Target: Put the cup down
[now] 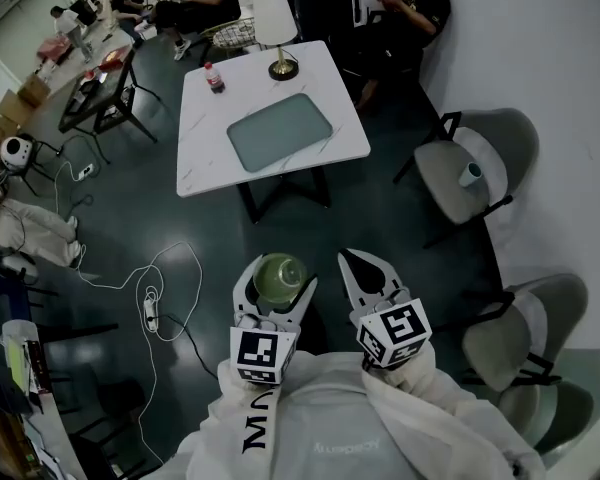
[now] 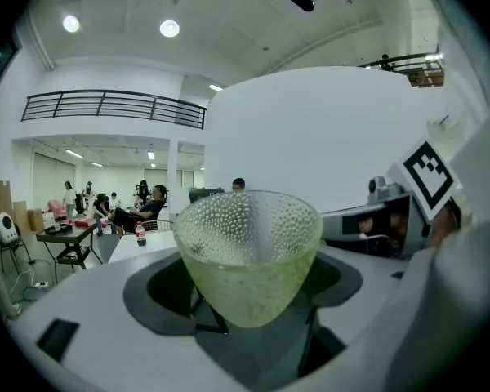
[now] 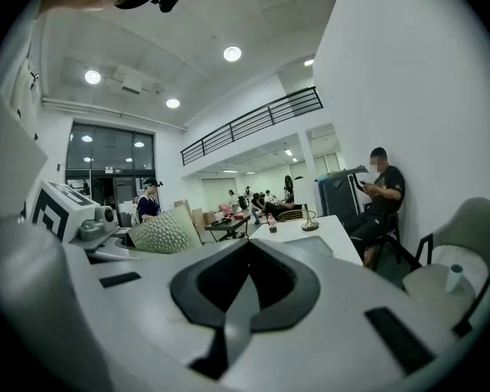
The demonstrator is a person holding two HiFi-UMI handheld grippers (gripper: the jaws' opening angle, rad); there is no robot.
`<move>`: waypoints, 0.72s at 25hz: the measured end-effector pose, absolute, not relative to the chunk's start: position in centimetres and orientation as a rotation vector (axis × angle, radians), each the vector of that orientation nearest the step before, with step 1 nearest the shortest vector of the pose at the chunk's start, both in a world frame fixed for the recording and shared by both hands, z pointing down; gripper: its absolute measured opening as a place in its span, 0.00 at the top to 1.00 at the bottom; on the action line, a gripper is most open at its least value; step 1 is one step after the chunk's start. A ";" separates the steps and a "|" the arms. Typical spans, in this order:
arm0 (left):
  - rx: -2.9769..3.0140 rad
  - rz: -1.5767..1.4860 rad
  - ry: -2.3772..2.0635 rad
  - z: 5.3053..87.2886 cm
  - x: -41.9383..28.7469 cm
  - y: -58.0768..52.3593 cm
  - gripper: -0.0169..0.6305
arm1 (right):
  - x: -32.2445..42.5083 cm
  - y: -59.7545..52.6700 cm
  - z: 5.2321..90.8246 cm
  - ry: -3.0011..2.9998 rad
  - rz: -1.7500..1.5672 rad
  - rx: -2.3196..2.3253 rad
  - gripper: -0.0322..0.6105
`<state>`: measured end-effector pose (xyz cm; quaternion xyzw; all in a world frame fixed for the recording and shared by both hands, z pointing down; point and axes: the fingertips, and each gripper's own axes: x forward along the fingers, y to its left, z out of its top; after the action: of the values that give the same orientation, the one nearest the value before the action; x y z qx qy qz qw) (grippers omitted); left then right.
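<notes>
Open-plan office/lab hall: mezzanine railing (image 2: 114,104), white table (image 1: 205,148), grey chairs (image 1: 450,183), seated people far back (image 1: 205,8), power strip (image 1: 150,313) on the floor.

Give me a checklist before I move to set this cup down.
1. Cup gripped between the left gripper's jaws: ok.
2. Cup upright, mouth up: ok.
3. Cup empty: cannot tell.
4. Right gripper shut on nothing, apart from the cup: ok.
5. Table within reach: probably not ok, open floor lies between it and the grippers.
6. Landing spot free: ok, the grey tray is bare; bottle and lamp stand near the far edge.
</notes>
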<state>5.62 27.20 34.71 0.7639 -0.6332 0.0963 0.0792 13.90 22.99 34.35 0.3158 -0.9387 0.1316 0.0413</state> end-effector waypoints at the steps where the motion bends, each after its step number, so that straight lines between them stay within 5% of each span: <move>1: 2.285 0.292 -1.891 34.7 5.0 26.3 0.38 | 13.2 22.2 34.4 -2.870 0.401 0.967 0.94; 18: 2.270 0.280 -1.876 34.2 -6.1 15.5 0.38 | 1.9 11.9 34.0 -2.844 0.369 0.930 0.94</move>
<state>-6.11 15.50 34.23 0.7641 -0.6316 0.0941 0.0918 1.94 11.87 33.97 0.3079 -0.9414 0.1221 0.0635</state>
